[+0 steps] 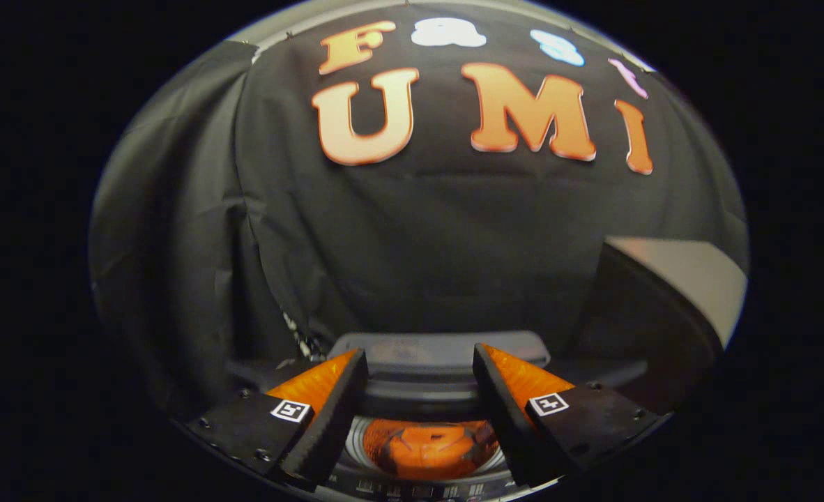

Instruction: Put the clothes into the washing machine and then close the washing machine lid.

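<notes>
Fingers of the handheld gripper stand well apart with nothing held between them, their tips hanging above the far part of the round opening of a top-loading washing machine. Down between the two fingers, inside the machine's ribbed metal drum, lies a crumpled orange garment with a dark pattern; it sits low in the tub, clear of both fingers and touched by neither. Just beyond the fingertips runs the grey plastic far rim of the washer, smooth and rounded, with a darker band under it where the opening curves down into the drum. On the near side of the drum, at the very base of the view, a strip of small pale markings on a dark panel can be made out, too small to tell what they are. To the right and farther off, the washer's lid stands raised, tilted up from the machine, its dark underside facing the opening and its pale grey edge catching light at the top. Behind everything hangs the creased black cloth wall of the booth.
</notes>
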A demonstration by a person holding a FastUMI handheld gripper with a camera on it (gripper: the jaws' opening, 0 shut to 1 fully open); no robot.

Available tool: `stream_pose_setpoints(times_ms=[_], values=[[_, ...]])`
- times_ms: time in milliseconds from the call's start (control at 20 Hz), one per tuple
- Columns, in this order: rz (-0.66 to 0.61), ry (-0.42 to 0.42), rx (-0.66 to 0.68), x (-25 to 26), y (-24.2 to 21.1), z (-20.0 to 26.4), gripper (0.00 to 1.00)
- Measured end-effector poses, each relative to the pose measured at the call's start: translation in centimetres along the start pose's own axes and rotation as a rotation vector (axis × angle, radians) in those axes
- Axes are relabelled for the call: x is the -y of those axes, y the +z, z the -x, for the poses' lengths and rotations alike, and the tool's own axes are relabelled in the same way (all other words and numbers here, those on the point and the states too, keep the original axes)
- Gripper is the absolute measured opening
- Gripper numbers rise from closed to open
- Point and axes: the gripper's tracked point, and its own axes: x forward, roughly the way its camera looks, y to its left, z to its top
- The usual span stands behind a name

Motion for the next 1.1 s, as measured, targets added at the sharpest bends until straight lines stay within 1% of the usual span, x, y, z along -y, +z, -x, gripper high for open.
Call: stream_pose_setpoints(times_ms=[50, 250, 450, 550, 650, 850, 1000, 1100], values=[[0.001, -0.002, -0.017, 0.0, -1.3, -0.1, 0.98], [-0.012, 0.017, -0.066, -0.5, -3.9, -1.4, 0.98], [-0.005, 0.019, -0.053, -0.2, -2.3, -0.9, 0.98], [0.004, 0.023, -0.020, -0.3, -0.1, -0.2, 0.98], [0.010, 0.029, 0.036, -0.1, 3.4, 1.3, 0.98], [0.036, 0.039, 0.162, 0.9, 10.8, 6.2, 0.98], [0.068, -0.005, 0.228, 2.6, 14.8, 9.9, 0.98], [0.072, -0.026, 0.266, 4.4, 16.3, 12.6, 0.98]])
